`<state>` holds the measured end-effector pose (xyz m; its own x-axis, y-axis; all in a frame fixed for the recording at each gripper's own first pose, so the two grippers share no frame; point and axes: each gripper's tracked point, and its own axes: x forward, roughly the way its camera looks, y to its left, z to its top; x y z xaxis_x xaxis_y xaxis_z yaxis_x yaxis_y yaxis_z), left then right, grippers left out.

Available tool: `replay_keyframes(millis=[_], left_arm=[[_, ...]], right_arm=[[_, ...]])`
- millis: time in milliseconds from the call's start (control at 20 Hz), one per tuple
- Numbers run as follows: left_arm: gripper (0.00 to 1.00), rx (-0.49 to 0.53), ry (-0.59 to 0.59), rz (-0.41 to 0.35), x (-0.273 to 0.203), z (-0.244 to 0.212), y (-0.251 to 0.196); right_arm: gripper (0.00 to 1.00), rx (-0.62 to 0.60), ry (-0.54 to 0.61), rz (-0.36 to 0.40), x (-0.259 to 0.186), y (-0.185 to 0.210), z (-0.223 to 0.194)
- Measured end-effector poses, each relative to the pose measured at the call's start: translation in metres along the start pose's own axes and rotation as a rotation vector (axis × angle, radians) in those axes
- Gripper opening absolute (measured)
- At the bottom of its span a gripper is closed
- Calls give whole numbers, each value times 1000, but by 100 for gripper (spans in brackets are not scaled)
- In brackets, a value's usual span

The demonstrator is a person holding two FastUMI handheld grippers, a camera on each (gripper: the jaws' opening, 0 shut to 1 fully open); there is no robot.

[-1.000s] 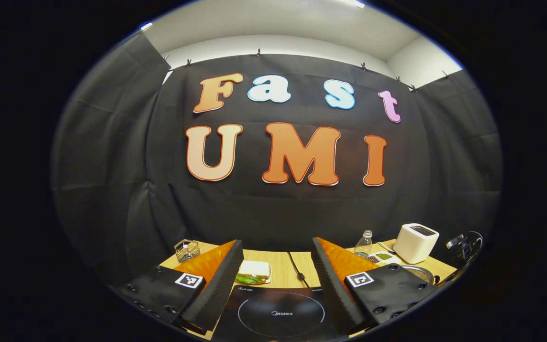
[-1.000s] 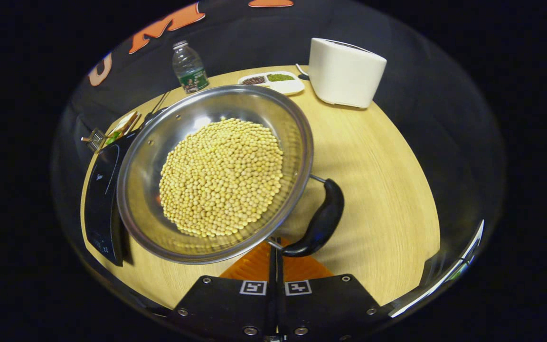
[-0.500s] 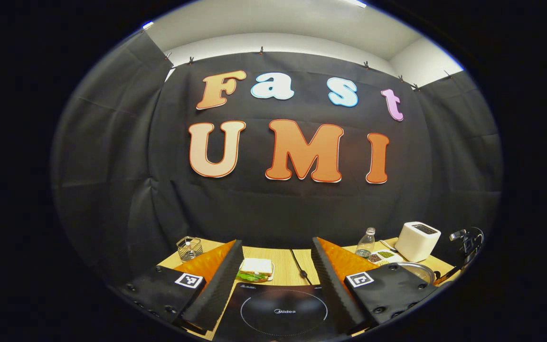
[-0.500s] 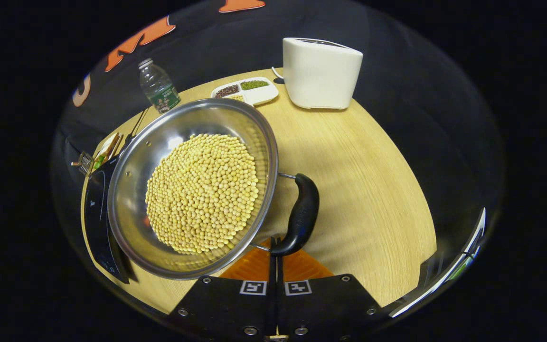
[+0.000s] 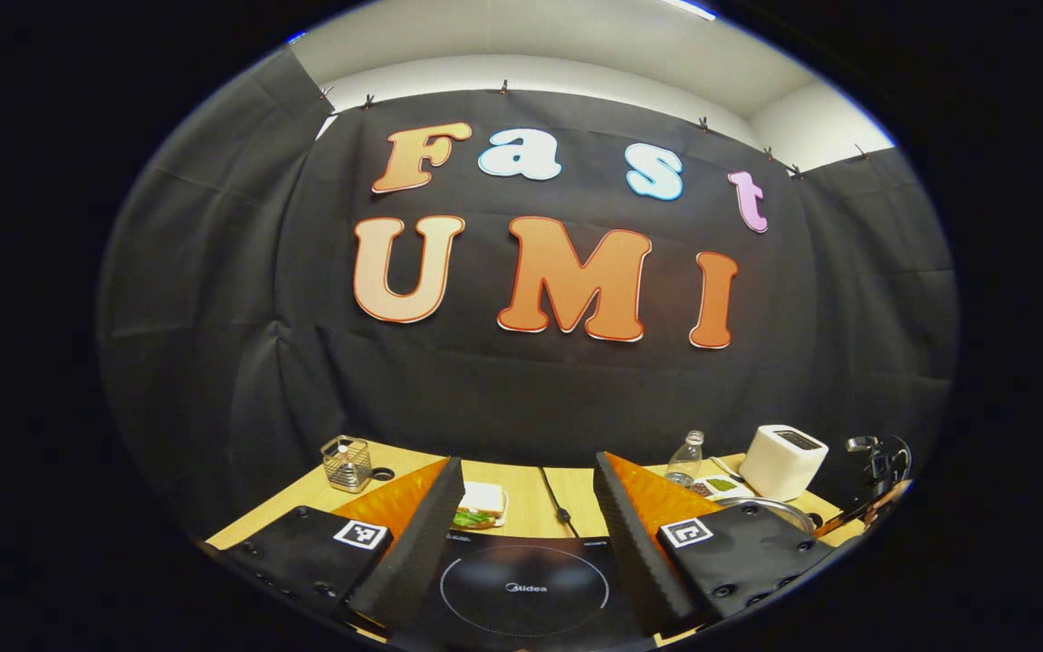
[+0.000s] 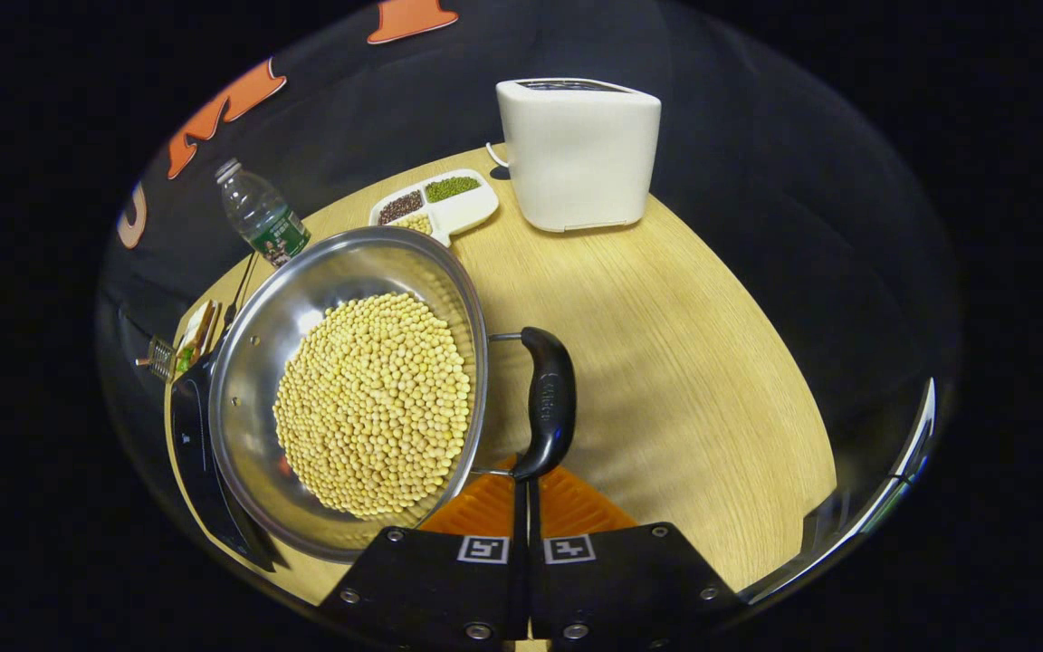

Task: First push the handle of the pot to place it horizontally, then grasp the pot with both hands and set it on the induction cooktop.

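The right claw (image 6: 524,493), fingers together, sits at the handle (image 6: 550,403) at 3 o'clock of the pot (image 6: 349,389) on the counter (image 6: 684,362). The left claw (image 5: 521,516), fingers apart, hangs over the cooktop (image 5: 521,589).

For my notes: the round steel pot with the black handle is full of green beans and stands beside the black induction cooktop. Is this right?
Not quite. In the right gripper view the round steel pot with the black handle holds yellow beans, not green. It does stand beside the black induction cooktop.

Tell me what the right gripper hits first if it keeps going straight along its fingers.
Most likely the pot's black handle: the right gripper, fingers closed, points at the handle's near end, seemingly touching already. Beyond lies bare wooden table.
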<state>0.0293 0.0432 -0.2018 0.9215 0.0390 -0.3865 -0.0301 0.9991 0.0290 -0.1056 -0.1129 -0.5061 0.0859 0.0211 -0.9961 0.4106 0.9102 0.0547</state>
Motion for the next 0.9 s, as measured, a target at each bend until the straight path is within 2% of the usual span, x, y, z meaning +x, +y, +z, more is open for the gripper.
replay_keyframes(millis=[400, 700, 900], left_arm=[[94, 12, 34, -16, 0, -12, -13], [94, 11, 77, -44, 5, -28, -34], [94, 26, 120, -79, 10, -42, -60]], right_arm=[[0, -5, -39, -53, 14, -9, 38], [0, 19, -67, -37, 25, -8, 56], [0, 21, -86, 8, 30, -5, 68]])
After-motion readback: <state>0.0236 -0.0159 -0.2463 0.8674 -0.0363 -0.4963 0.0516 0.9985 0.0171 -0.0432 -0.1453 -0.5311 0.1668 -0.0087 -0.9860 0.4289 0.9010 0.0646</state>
